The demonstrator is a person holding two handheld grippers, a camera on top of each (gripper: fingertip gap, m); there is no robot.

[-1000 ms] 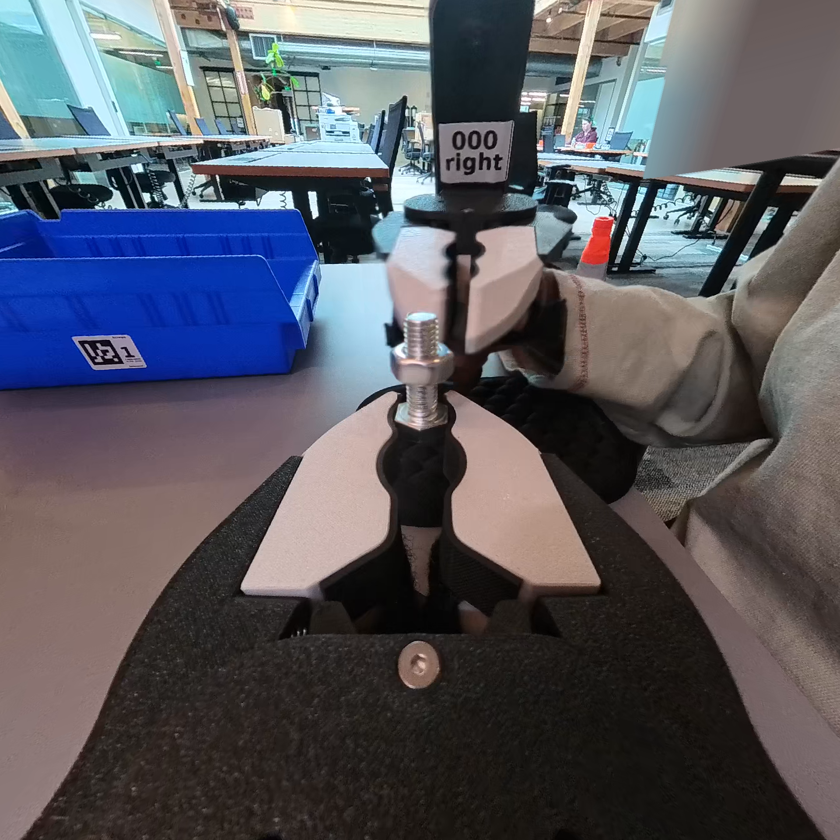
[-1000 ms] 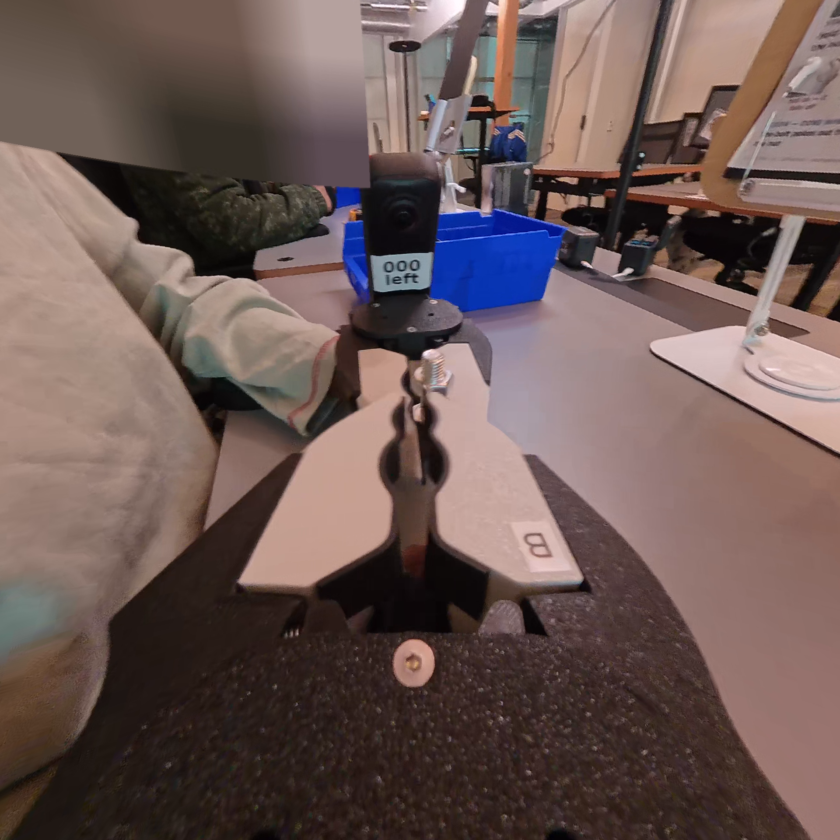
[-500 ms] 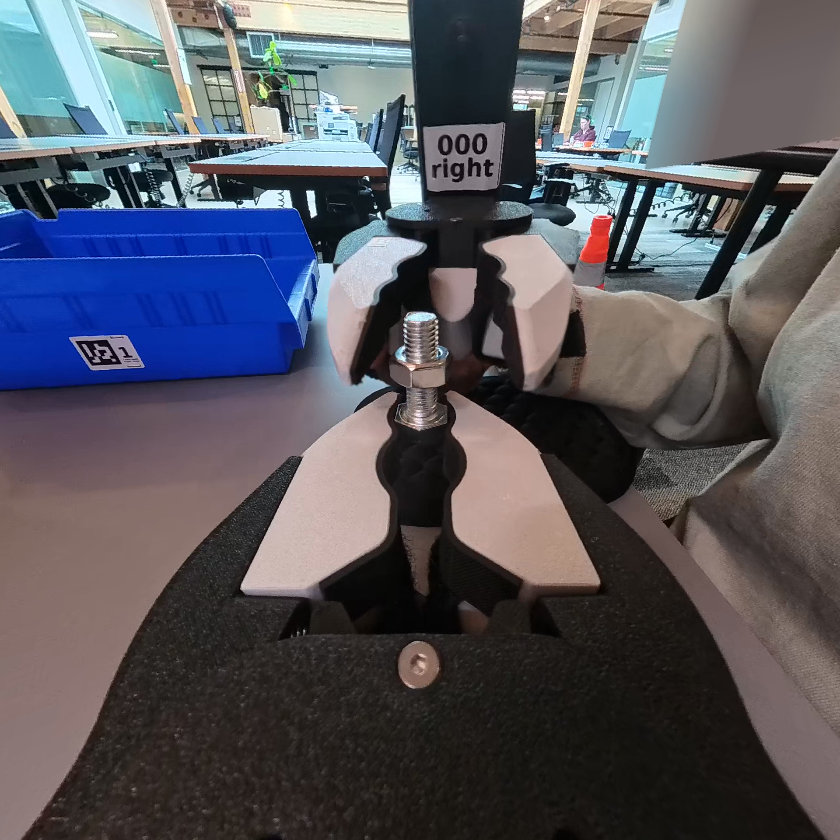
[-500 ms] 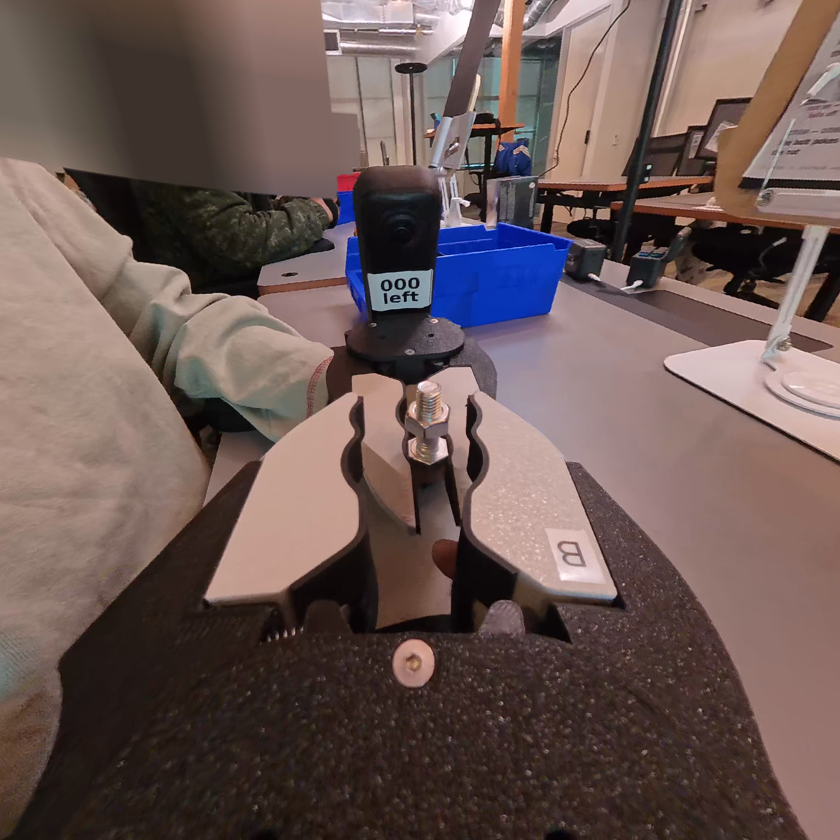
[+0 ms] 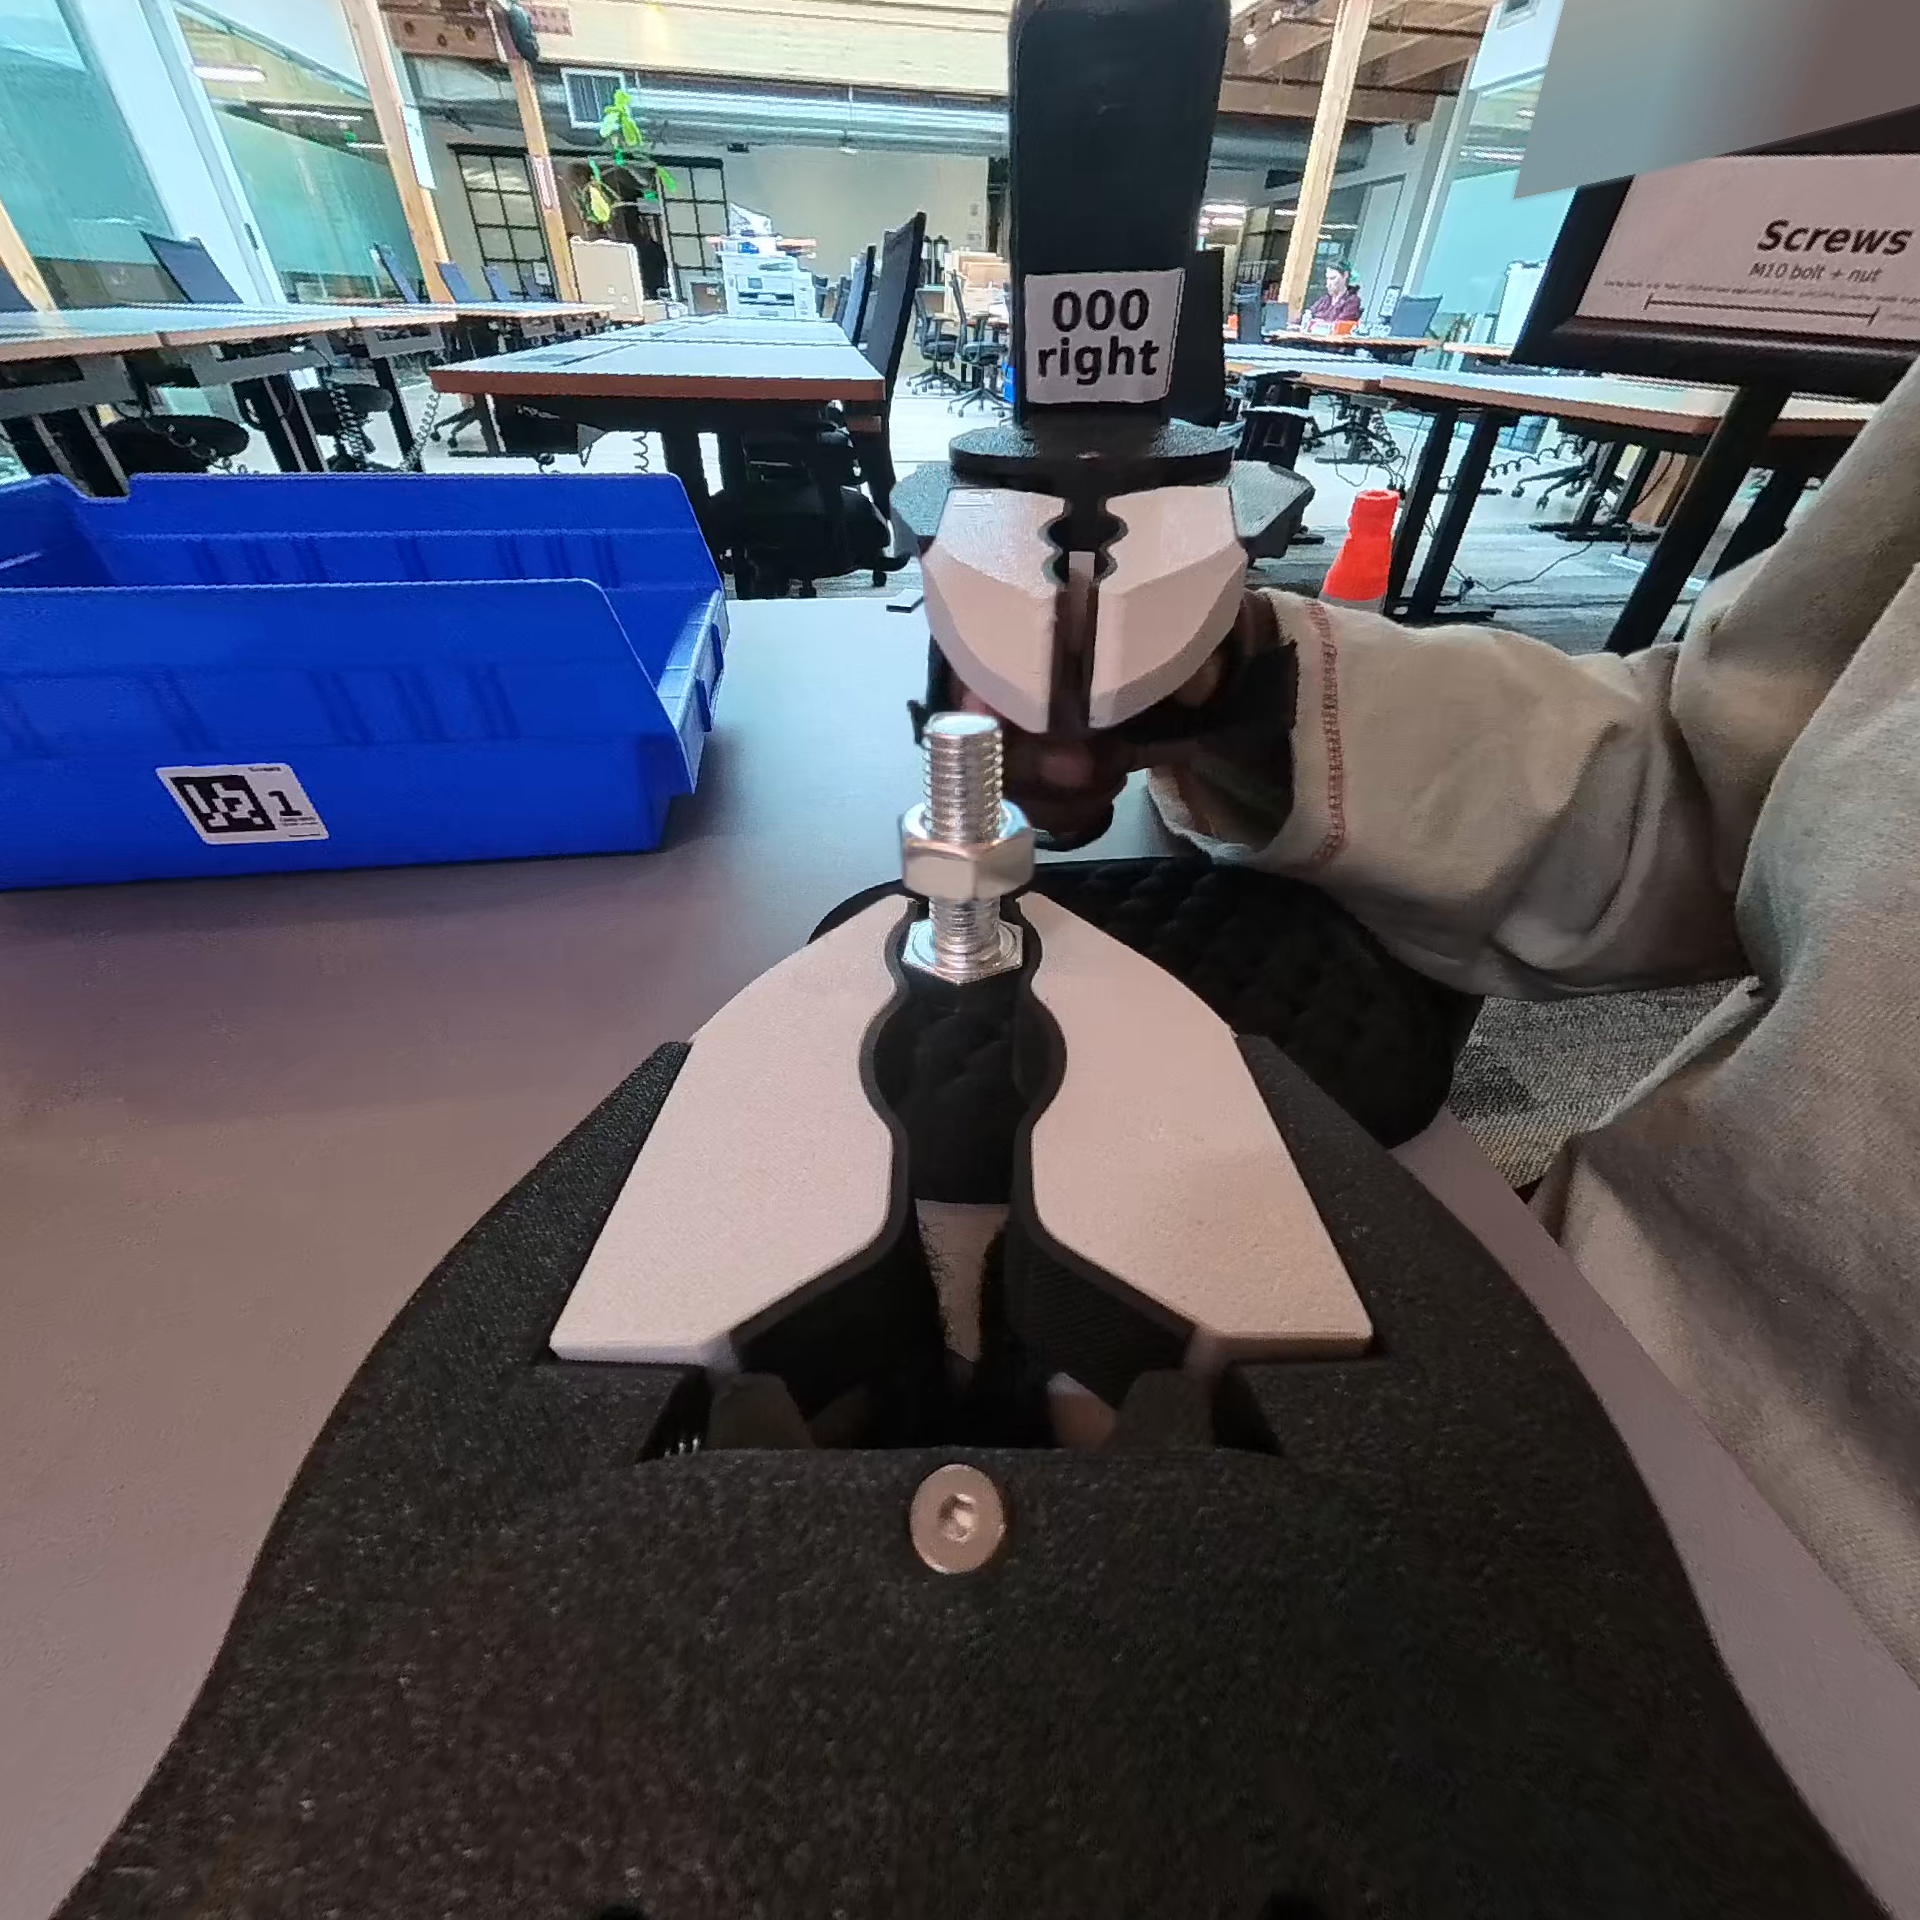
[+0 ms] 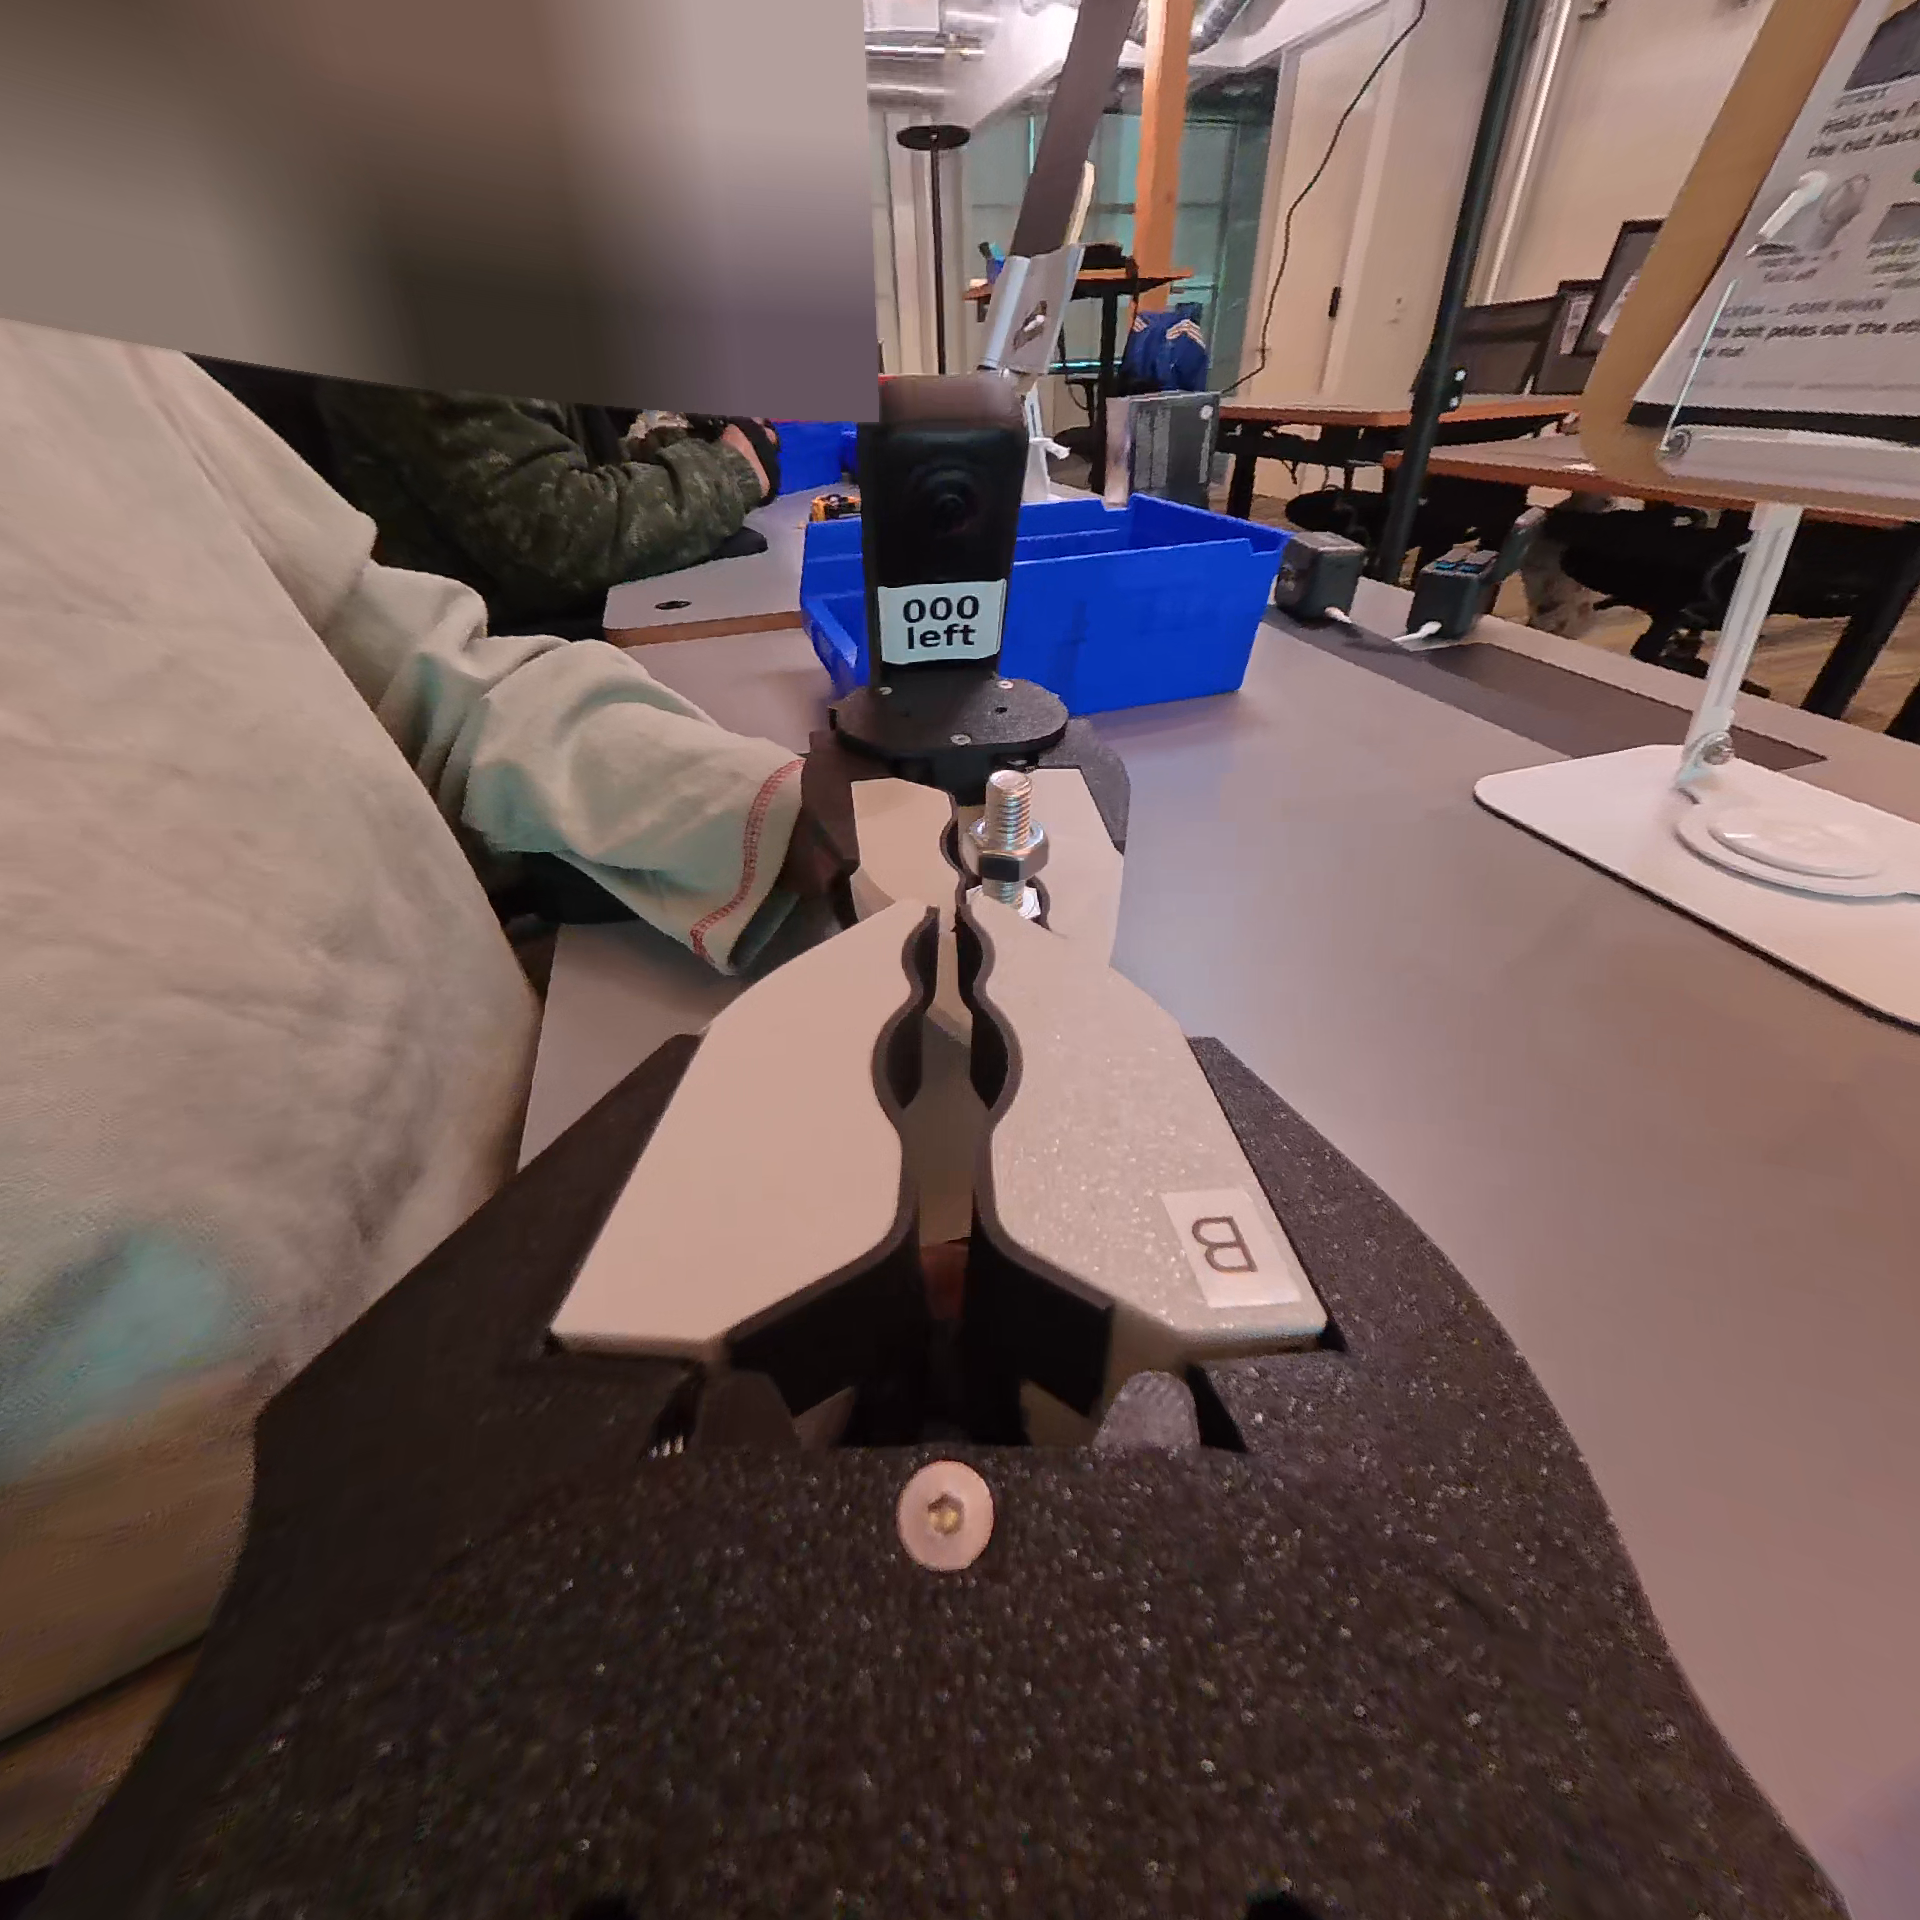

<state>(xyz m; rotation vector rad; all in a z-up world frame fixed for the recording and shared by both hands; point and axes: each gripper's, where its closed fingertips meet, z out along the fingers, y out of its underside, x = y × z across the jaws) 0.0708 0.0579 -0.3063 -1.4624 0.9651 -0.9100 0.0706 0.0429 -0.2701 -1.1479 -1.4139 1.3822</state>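
Note:
My left gripper [image 5: 961,951] is shut on the hex head of a silver bolt [image 5: 964,790] and holds it upright above the grey table [image 5: 312,1039]. A silver nut [image 5: 966,854] sits on the thread, a little above the head. My right gripper [image 6: 945,920] is shut with nothing between its pads. In the left wrist view it [image 5: 1070,717] faces me just beyond the bolt's top, slightly to the right and clear of it. In the right wrist view the bolt [image 6: 1008,821] and nut [image 6: 1006,844] stand just past my fingertips, to their right.
A blue bin [image 5: 343,707] stands on the table at the left, also in the right wrist view [image 6: 1143,613]. A white sign stand [image 6: 1714,831] is at the right. A person's sleeved arms [image 5: 1507,790] hold both grippers. Desks and chairs fill the room behind.
My right gripper opened around the nut half a second ago, then drew back up and to the right and shut on air. The left gripper kept the bolt still.

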